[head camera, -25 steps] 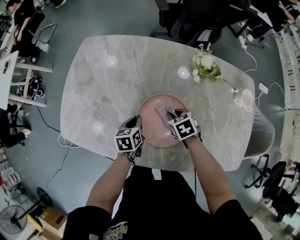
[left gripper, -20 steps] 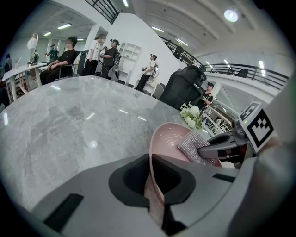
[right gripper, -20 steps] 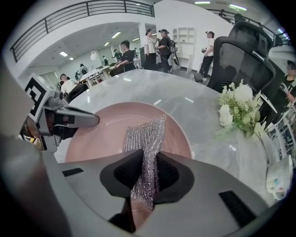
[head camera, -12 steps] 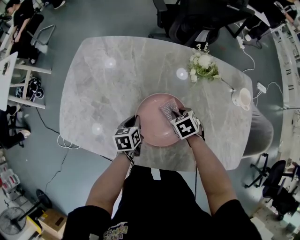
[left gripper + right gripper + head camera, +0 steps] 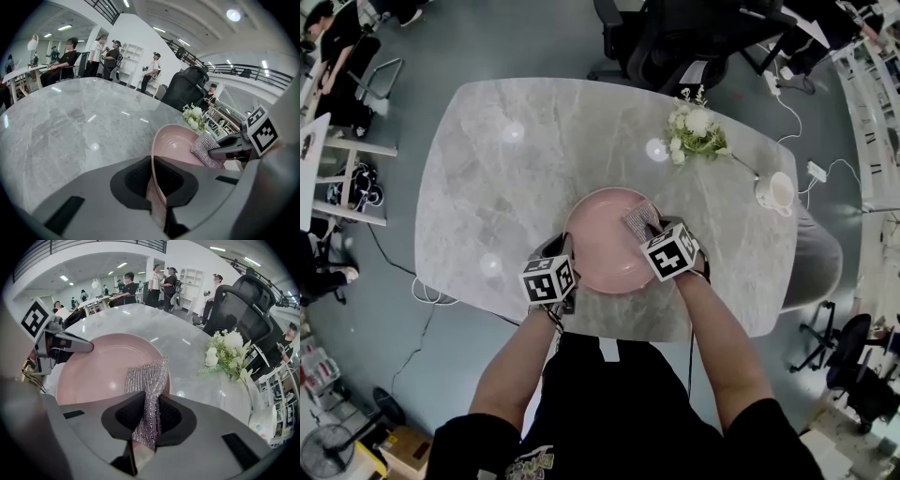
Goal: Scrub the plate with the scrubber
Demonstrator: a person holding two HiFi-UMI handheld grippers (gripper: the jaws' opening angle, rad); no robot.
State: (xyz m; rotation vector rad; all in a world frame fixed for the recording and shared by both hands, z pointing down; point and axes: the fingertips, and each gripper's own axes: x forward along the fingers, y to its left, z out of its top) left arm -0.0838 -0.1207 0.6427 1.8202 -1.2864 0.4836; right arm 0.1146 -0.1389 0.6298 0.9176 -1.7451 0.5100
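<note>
Gently, with left gripper (image 5: pixel 157 185) clamped on the pink plate (image 5: pixel 595 246) rim on the marble table (image 5: pixel 506 178) and right gripper (image 5: pixel 146 425) pinching the silver mesh scrubber (image 5: pixel 146 376) against its right side, press flat and sweep overlapping circles.

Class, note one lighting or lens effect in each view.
Head view: bright glare spots dot the table. Left gripper view: fisheye bends straight lines, corners black. Right gripper view: the scrubber glitters; a highlight sits on the plate.
</note>
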